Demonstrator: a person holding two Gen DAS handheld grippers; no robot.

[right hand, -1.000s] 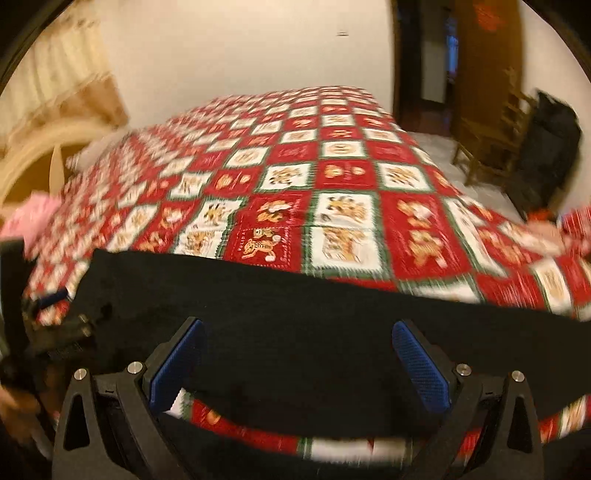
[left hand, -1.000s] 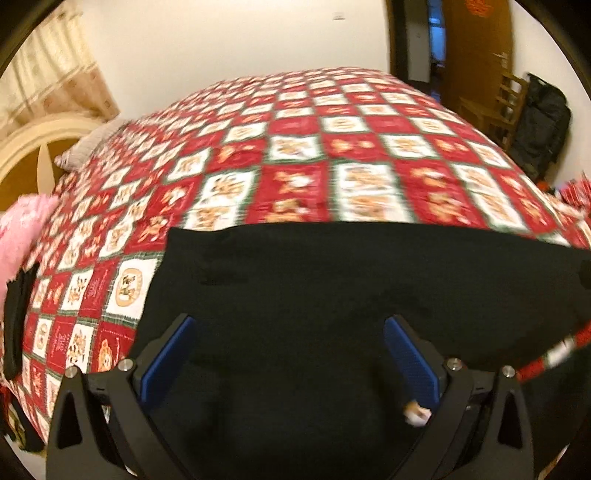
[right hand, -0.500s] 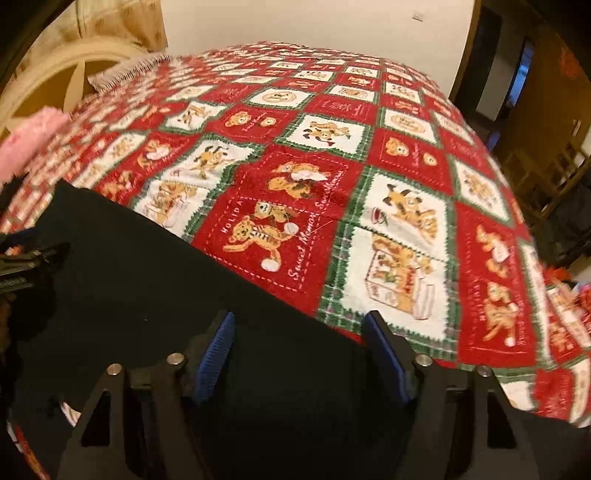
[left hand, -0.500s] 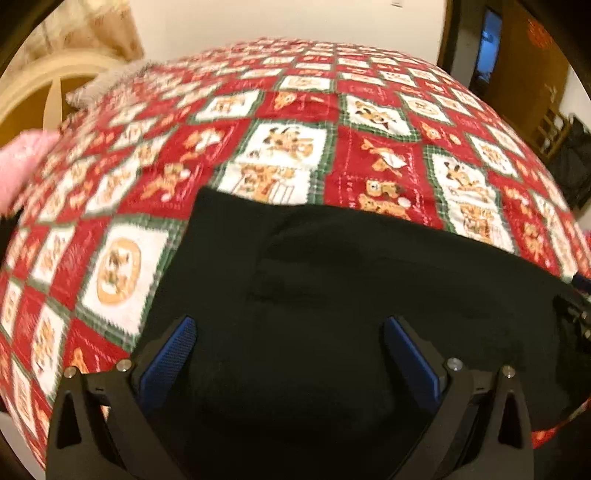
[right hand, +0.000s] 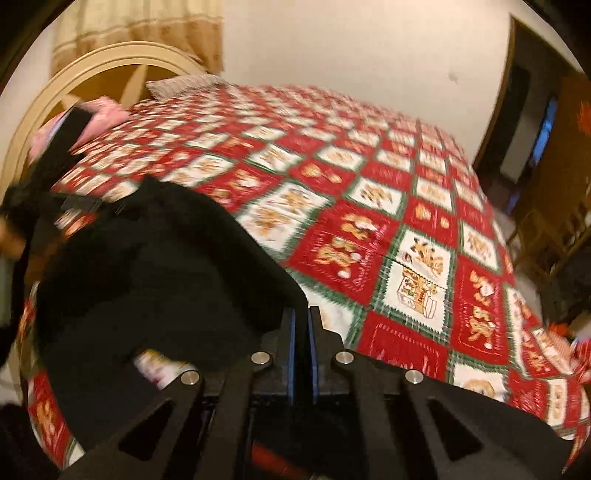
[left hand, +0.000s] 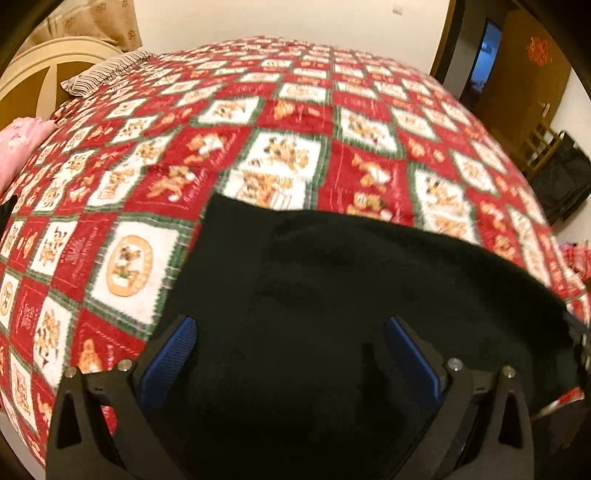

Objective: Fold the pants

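place: a bedroom in a home
bed: a wide bed fills both views, under a red, white and green patchwork quilt [left hand: 295,155] printed with cartoon figures
headboard: an arched cream headboard [right hand: 92,81] at 10 o'clock, with a striped pillow [left hand: 107,74] and a pink cushion [left hand: 22,140] beside it
window: beige curtains [right hand: 147,26] at 11 o'clock
door: a dark wooden door [left hand: 532,74] at 2 o'clock, bearing a red ornament
seat: a wooden chair [right hand: 546,236] at 3 o'clock
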